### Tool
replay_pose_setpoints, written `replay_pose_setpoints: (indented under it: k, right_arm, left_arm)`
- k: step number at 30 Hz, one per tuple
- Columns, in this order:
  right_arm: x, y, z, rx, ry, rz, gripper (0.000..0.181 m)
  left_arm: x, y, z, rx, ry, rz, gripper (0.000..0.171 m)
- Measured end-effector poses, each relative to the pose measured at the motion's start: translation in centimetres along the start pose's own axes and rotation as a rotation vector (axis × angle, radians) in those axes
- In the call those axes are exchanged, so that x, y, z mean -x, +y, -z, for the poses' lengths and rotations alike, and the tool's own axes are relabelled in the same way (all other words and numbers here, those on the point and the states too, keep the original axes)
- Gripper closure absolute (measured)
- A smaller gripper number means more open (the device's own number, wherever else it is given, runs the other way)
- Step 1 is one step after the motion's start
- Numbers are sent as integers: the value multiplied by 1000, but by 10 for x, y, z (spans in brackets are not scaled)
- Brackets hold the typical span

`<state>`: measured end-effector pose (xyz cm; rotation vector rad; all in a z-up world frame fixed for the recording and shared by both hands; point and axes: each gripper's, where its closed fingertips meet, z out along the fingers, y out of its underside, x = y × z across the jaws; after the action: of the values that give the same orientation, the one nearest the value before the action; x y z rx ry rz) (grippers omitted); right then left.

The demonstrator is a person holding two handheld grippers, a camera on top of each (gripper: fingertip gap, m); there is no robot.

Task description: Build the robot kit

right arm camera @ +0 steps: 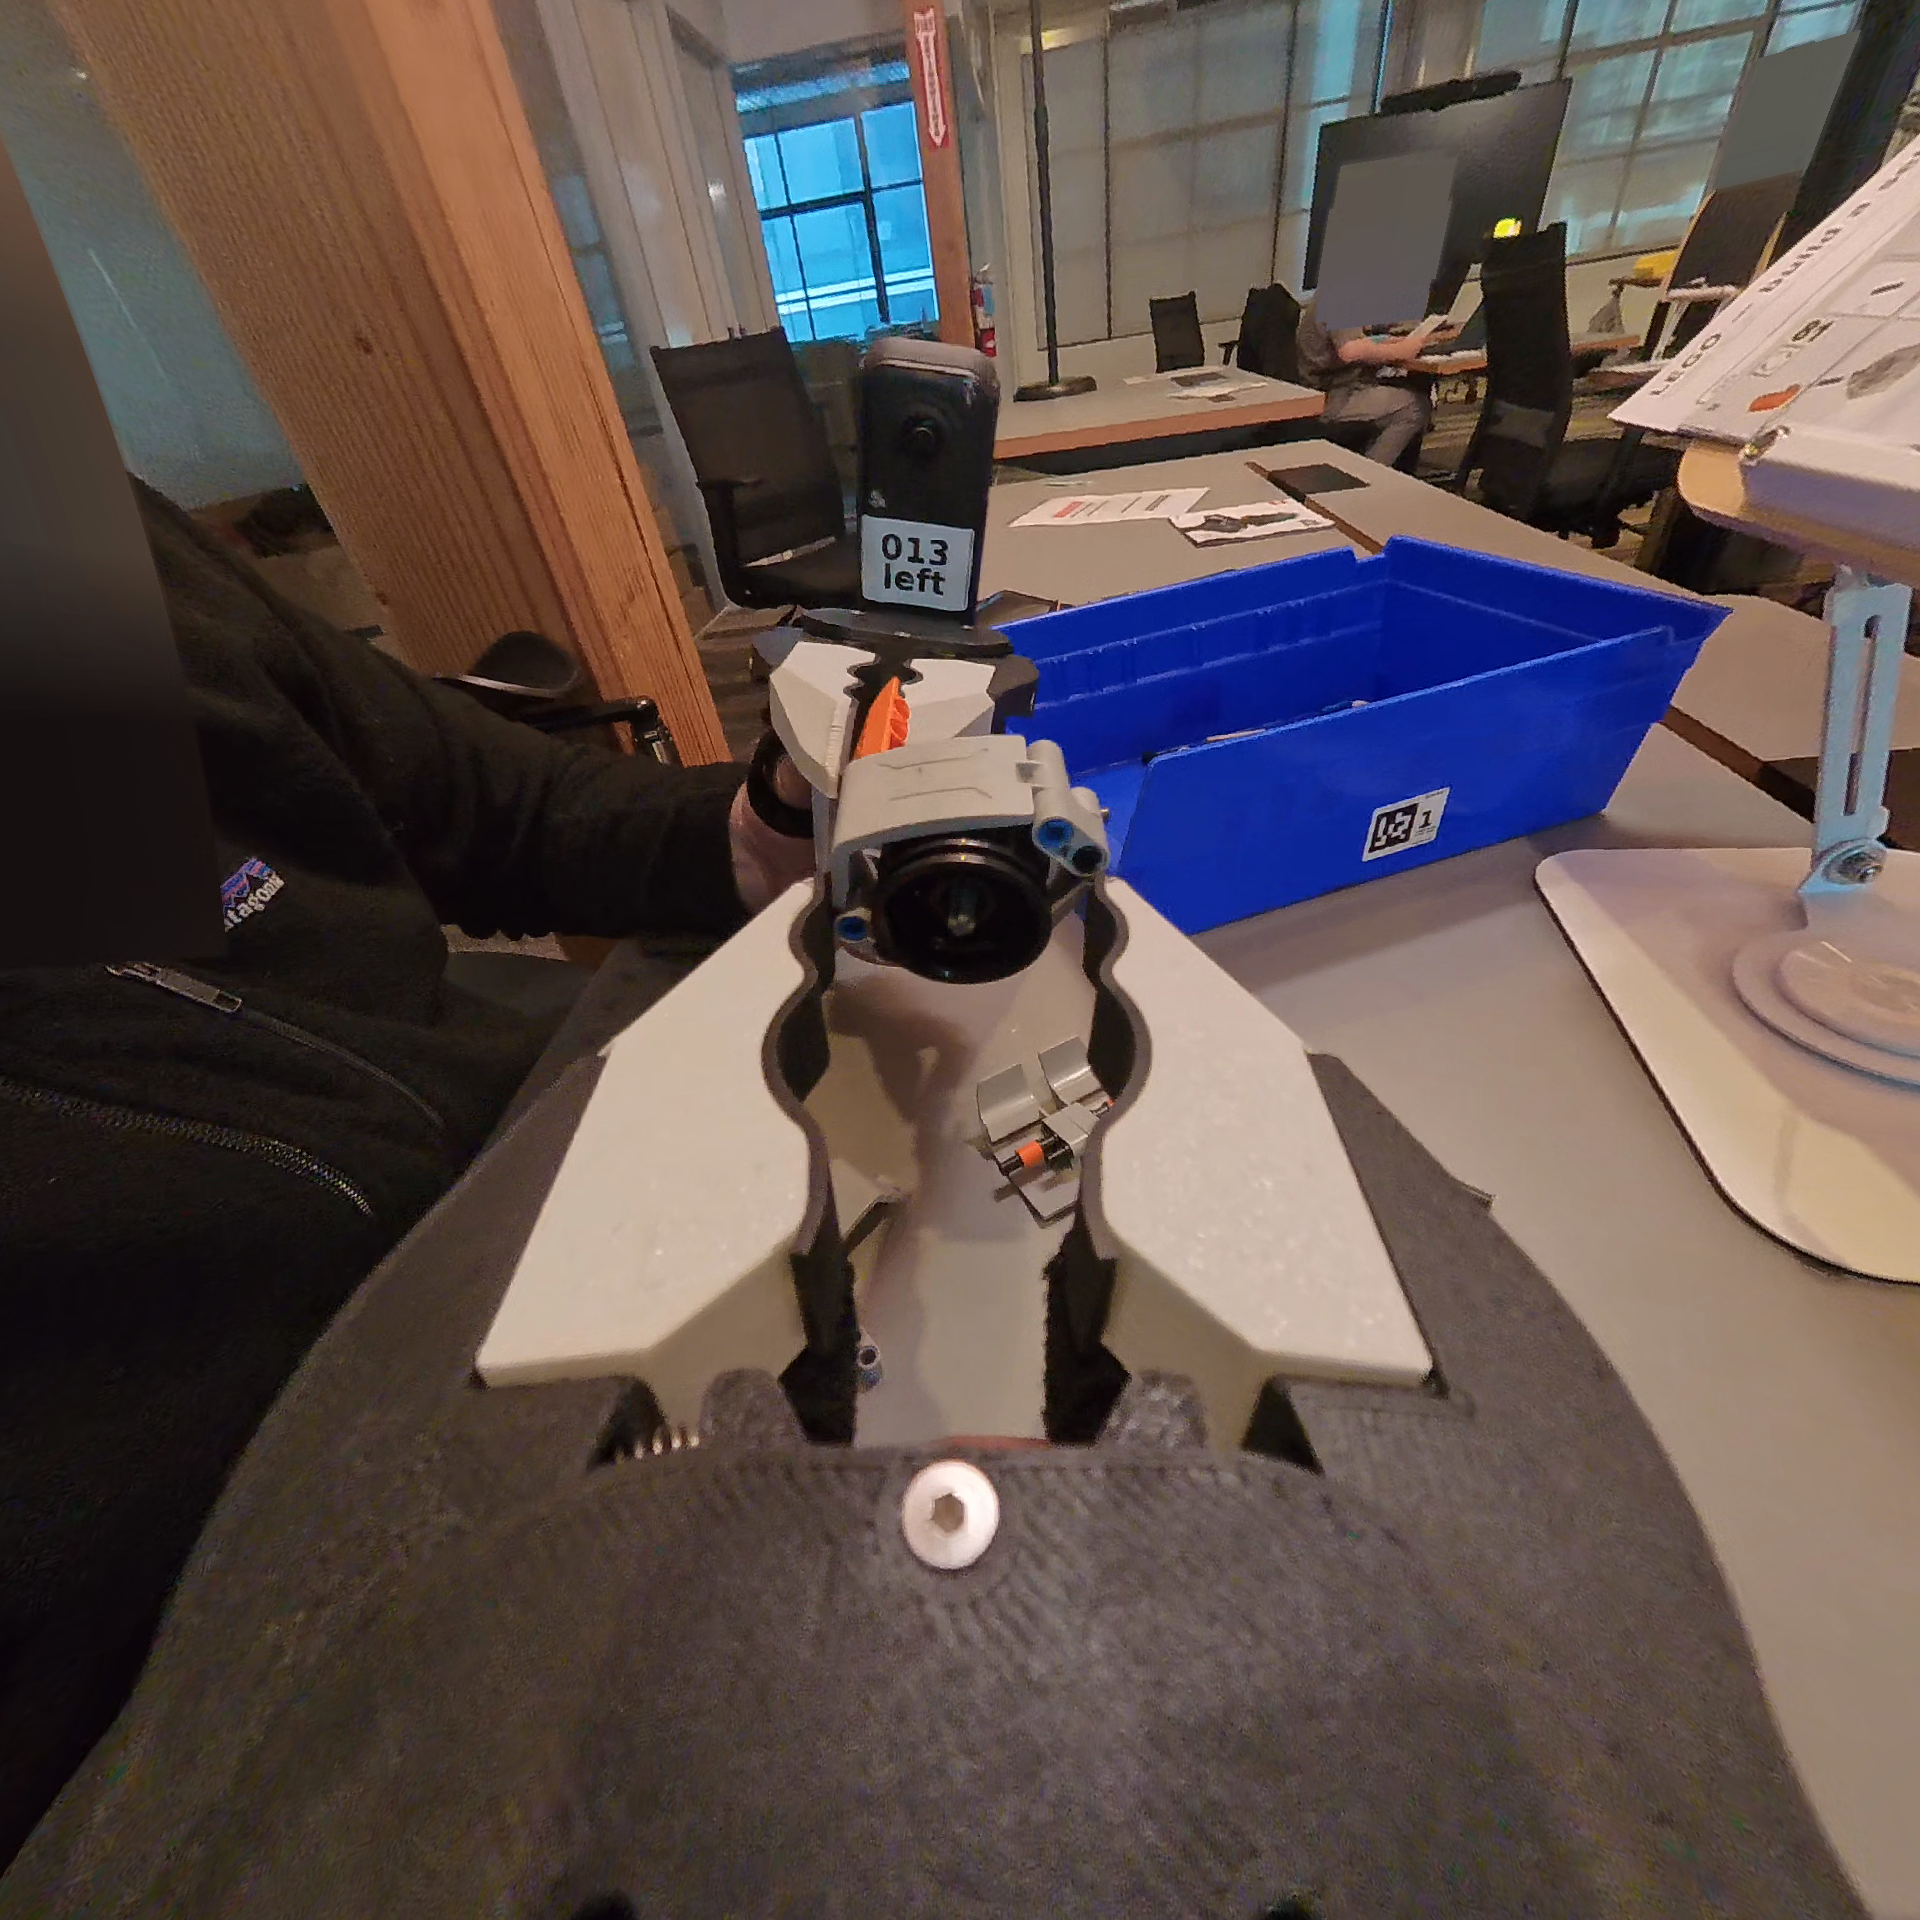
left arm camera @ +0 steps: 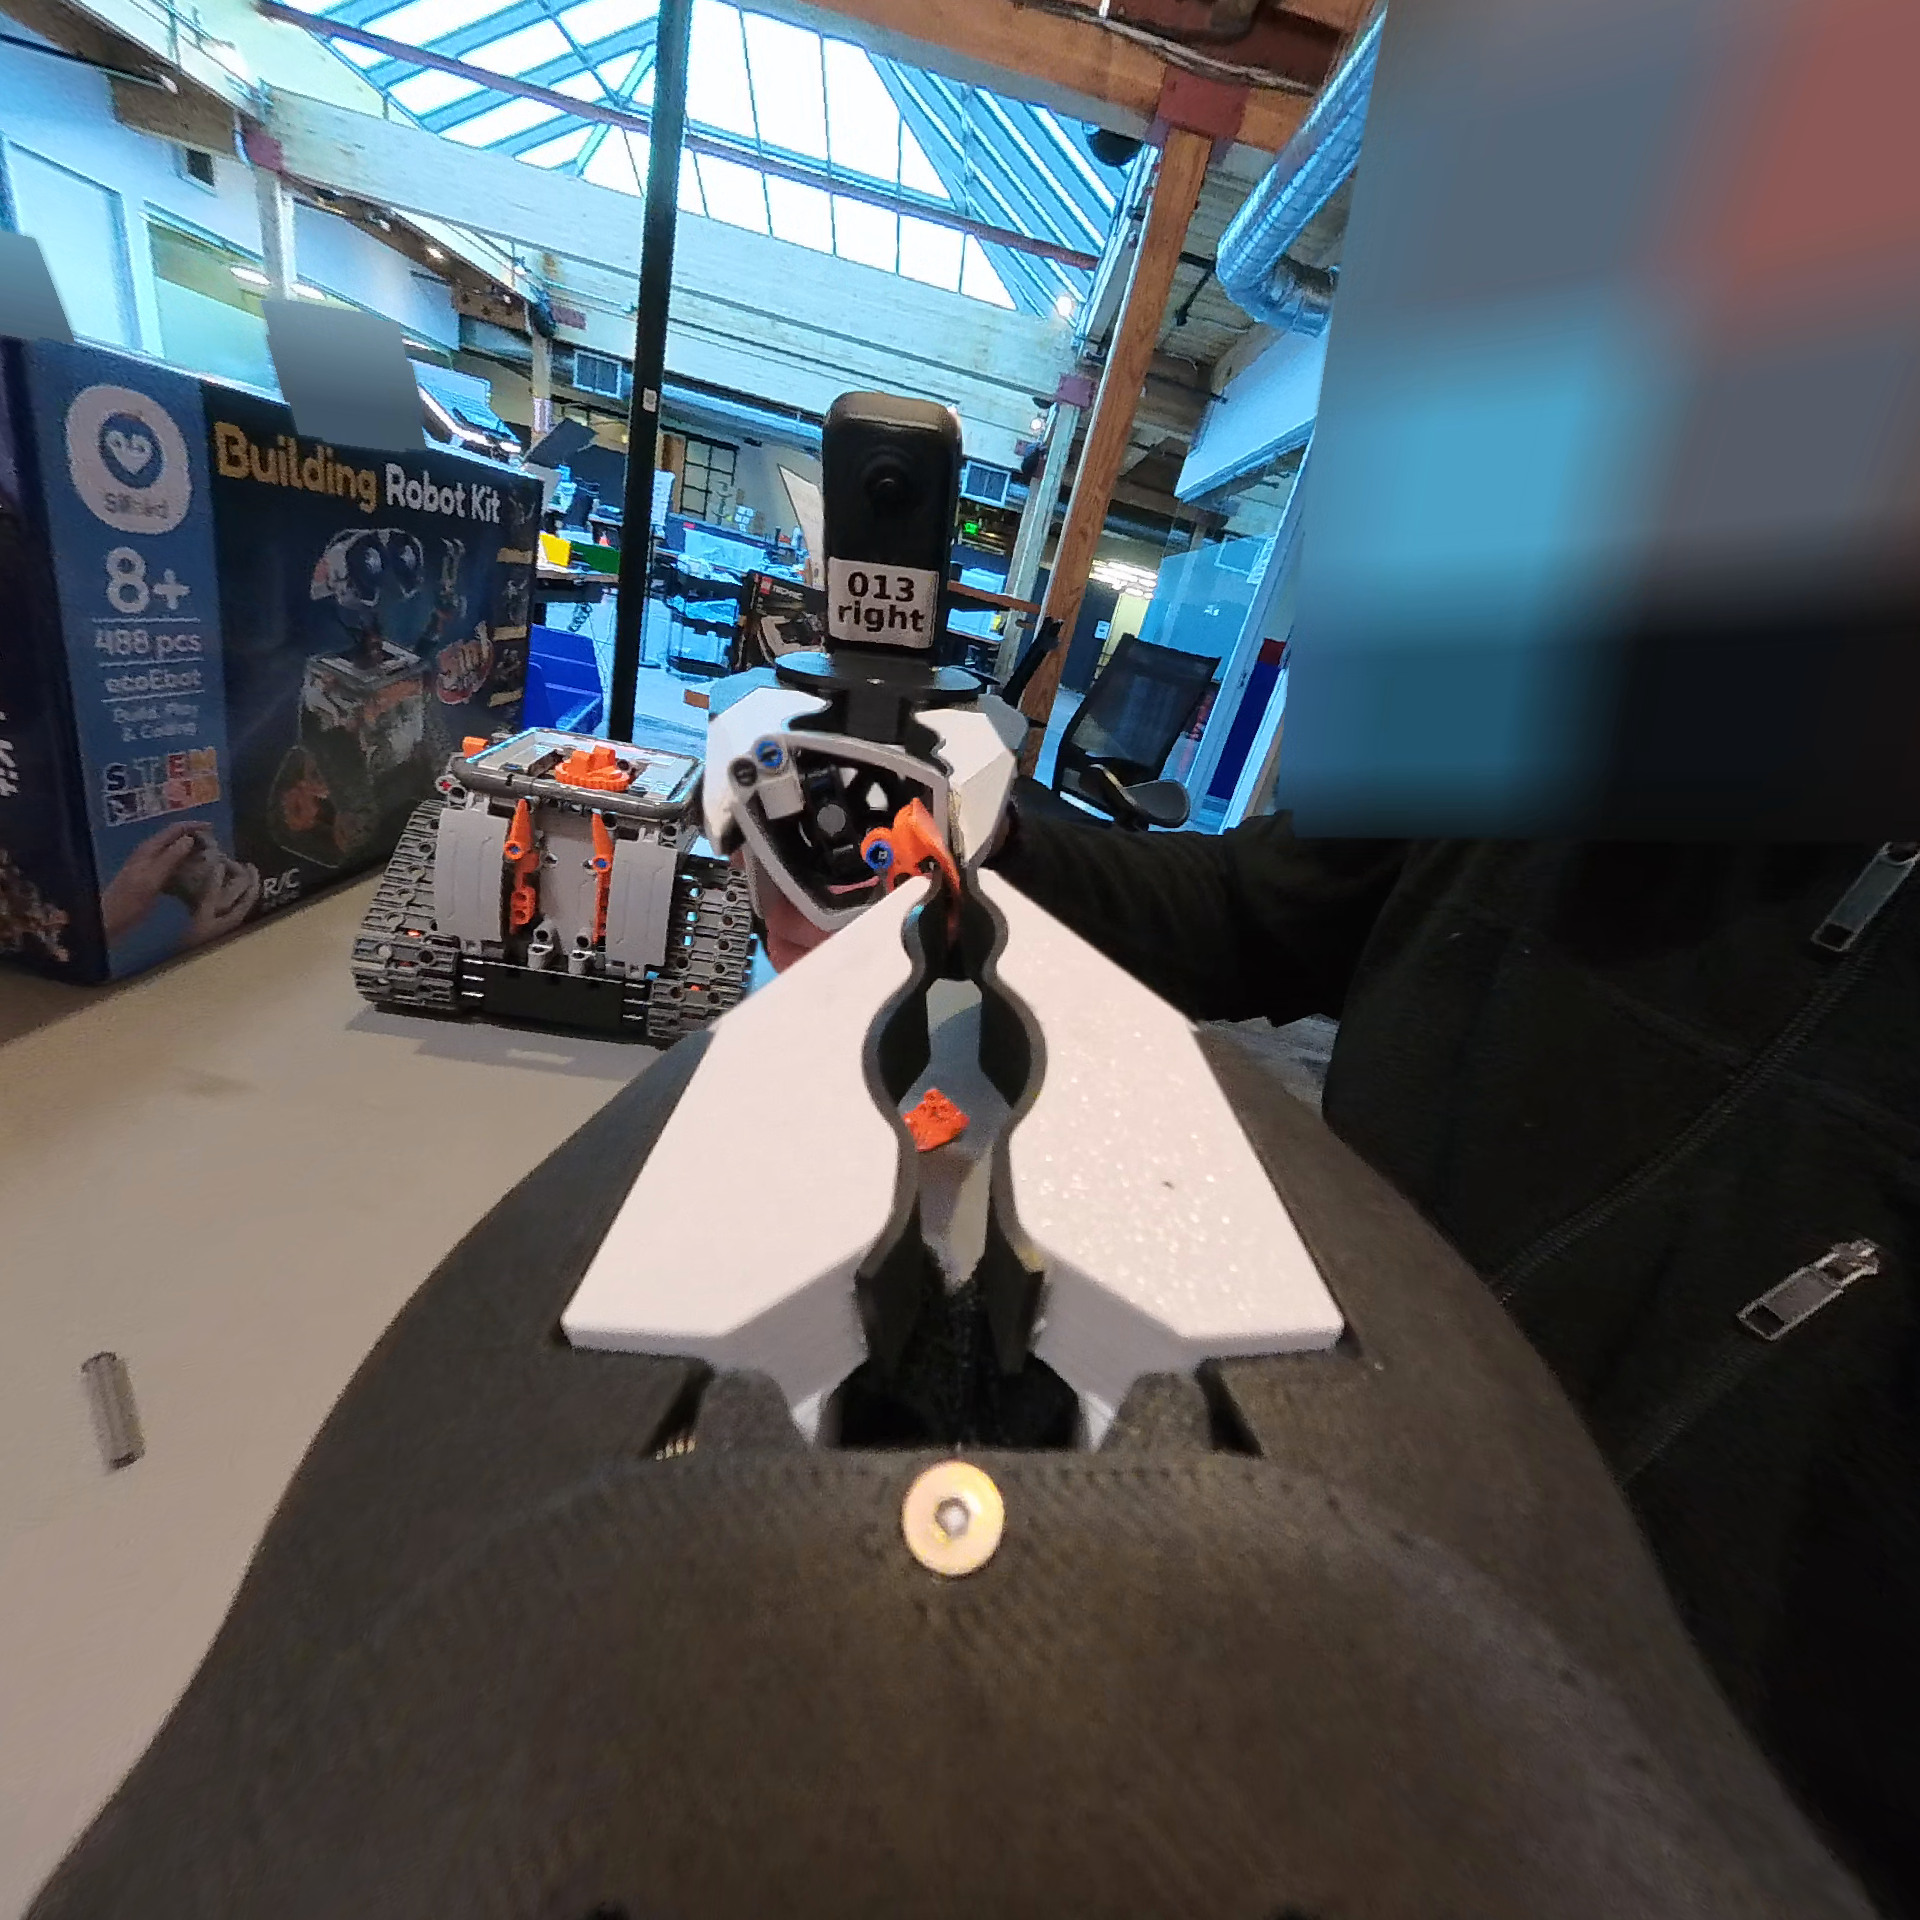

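Two hand-held grippers raised above a grey table [left arm camera: 208, 1195], pointing at each other tip to tip. Left gripper [left arm camera: 940, 894], white-fingered, pressed nearly together and pinching a small orange brick piece [left arm camera: 925, 842] at its very tip. Right gripper [right arm camera: 961, 914] spread wider, clamping a grey brick-built housing [right arm camera: 935, 800] with a black round lens-like part [right arm camera: 956, 925] facing its camera and small blue pins at the corners. Orange piece touching the top rear of that housing, between the two grippers. Seen from the left side, the housing open and hollow, showing a black wheel-like part inside. A black camera [left arm camera: 891, 520] with a white label upright atop each gripper. On the table behind, a grey and orange tracked brick-built vehicle [left arm camera: 561, 883], just in front of a blue toy kit box [left arm camera: 260, 665]. A small orange piece [left arm camera: 933, 1120] lying on the table beneath the left gripper, and a small metal cylinder [left arm camera: 112, 1408] off to the left. Beneath the right gripper, a small grey brick assembly [right arm camera: 1039, 1127] on the table. Farther right, a blue plastic bin [right arm camera: 1351, 727] and a white stand base [right arm camera: 1766, 1039] bearing a printed sheet. Black jacket sleeves [right arm camera: 468, 790] behind both grippers.
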<state>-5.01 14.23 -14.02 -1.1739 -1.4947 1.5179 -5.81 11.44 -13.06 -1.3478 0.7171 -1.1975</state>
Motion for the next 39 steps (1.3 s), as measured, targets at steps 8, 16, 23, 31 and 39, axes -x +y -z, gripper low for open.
replay_pose_setpoints:
  k: [8,16,23,31,39]
  right_arm:
    - [0,2,0,8,-20,-69,137]
    - [-2,5,0,15,-22,-79,138]
    - [-2,4,2,13,-17,-46,140]
    - [-8,9,6,74,97,198,141]
    - [-2,4,6,173,260,615,140]
  left_arm:
    - [1,2,-2,35,-66,-118,171]
    - [4,7,0,77,-116,-191,171]
    - [5,8,1,106,-154,-238,169]
    - [11,10,5,140,-211,-287,164]
    - [14,16,9,225,-300,-474,168]
